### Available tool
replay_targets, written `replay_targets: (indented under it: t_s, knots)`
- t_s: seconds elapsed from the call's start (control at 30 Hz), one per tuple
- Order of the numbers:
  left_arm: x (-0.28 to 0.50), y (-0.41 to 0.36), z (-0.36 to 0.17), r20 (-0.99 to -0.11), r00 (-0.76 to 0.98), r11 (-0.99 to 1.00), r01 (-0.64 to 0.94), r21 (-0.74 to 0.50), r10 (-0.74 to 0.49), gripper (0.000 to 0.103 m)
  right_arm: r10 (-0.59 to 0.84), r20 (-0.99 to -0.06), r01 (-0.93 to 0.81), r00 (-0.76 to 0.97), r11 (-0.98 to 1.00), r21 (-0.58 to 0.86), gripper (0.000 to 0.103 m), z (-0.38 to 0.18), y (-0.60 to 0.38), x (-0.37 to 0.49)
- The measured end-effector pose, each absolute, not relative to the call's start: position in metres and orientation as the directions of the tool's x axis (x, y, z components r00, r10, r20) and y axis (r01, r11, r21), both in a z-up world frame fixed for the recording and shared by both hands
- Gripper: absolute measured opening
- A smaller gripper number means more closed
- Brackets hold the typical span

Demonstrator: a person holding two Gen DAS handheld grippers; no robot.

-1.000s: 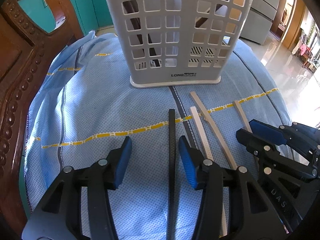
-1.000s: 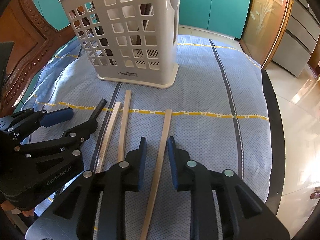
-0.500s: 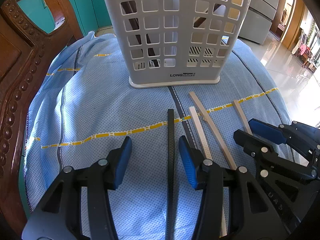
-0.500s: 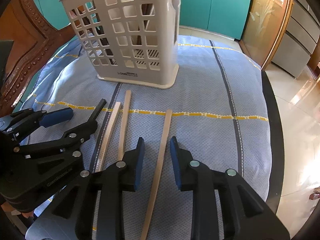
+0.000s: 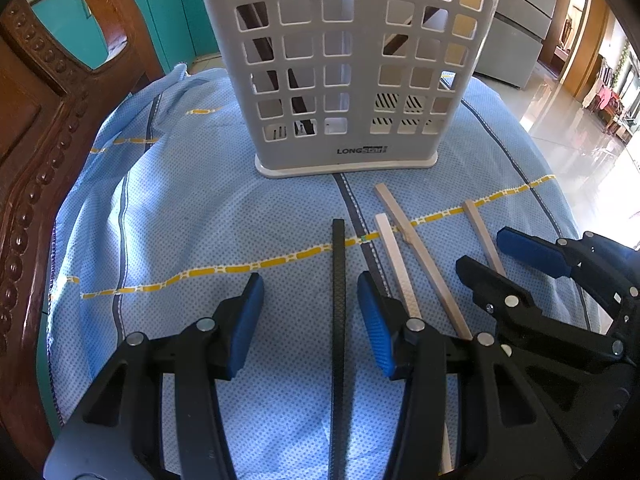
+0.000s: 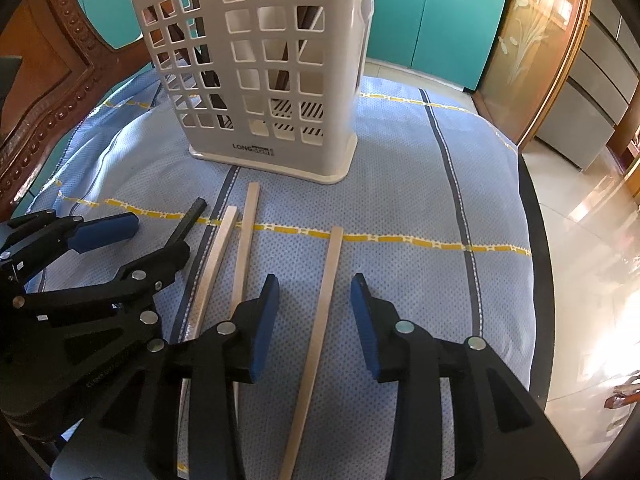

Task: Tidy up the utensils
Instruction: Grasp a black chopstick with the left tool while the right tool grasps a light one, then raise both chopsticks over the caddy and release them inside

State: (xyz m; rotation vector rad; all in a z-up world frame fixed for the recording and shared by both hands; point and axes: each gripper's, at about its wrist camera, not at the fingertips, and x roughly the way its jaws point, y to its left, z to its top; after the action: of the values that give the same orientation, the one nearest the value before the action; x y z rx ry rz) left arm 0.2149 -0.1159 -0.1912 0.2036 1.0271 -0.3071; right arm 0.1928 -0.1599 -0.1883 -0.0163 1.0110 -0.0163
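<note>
Right tool (image 6: 312, 304) wider around chopstick (image 6: 320, 312)

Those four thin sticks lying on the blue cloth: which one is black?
The black textured chopstick, leftmost of the four, lying between the open left gripper fingers. The other three are pale wood.

Teal cabinets (image 6: 440, 28), carved wooden chair (image 5: 36, 152), sunlit tiled floor (image 6: 592, 240).

Strong daylight comes from my right side, and the polished floor (image 6: 592, 240) there is burnt out with glare – almost white. The blue cloth (image 5: 192, 220) is bright, with soft shadows under my tongs. Both pictures are sharp in the middle, but the fisheye bends everything at the edges, and the corners are black.
</note>
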Motion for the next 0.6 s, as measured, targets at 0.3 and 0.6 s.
replay_targets:
  t_s: [0.3,0.6]
  knots:
    - [0.22,-0.112,-0.192,-0.862,0.469,0.93,0.367,-0.007,-0.191,0.025,-0.004,-0.845,0.017,0.535,1.0,0.006,0.009,-0.186,-0.166,0.193]
    - [0.222,-0.104,-0.179,-0.826,0.52,0.943,0.329,-0.042,-0.218,0.007,0.038,-0.774,0.039,0.632,0.996,0.08,0.007,-0.161,-0.181,0.186]
